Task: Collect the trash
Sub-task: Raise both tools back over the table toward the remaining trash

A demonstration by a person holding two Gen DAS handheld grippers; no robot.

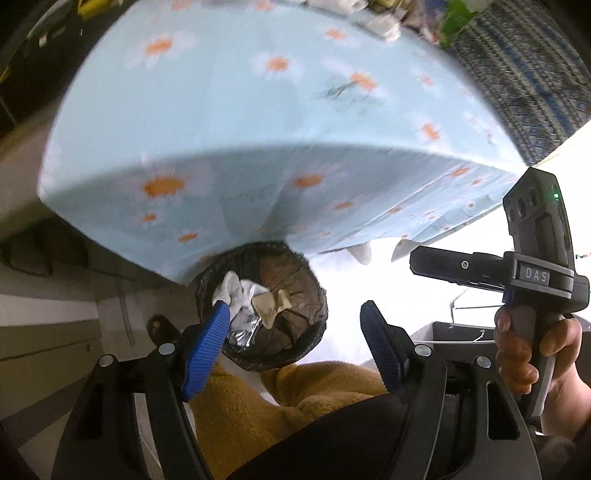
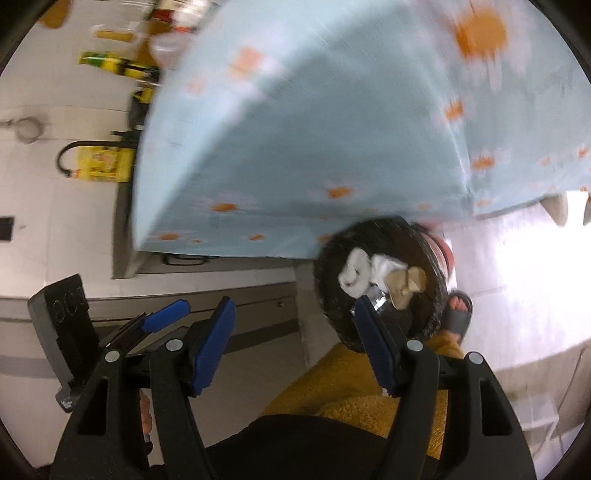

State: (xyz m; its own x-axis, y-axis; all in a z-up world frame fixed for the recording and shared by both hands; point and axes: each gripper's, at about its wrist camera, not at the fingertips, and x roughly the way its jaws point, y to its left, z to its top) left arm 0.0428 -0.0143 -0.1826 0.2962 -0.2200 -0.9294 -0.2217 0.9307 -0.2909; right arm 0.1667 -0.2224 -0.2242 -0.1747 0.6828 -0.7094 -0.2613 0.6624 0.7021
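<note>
A round bin with a black liner (image 1: 295, 273) stands on the floor below the table's edge. In it lie crumpled white tissue (image 1: 236, 290), a beige paper scrap (image 1: 271, 304) and silver foil (image 1: 245, 332). My left gripper (image 1: 294, 308) hangs above the bin, open, with nothing between its blue pads. The right wrist view shows the same bin (image 2: 332, 266) with the tissue (image 2: 356, 277) and the beige scrap (image 2: 406, 284). My right gripper (image 2: 293, 302) is open and empty above and left of it. The left gripper (image 2: 166, 314) shows at the left there.
A table under a light blue daisy cloth (image 1: 240, 122) overhangs the bin. Blurred clutter (image 1: 384, 22) sits at its far edge. The person's mustard trousers (image 1: 258, 413) and sandalled foot (image 2: 458, 310) are beside the bin. Yellow packs (image 2: 103, 166) lie at the left. A hand (image 1: 524, 354) holds the right gripper.
</note>
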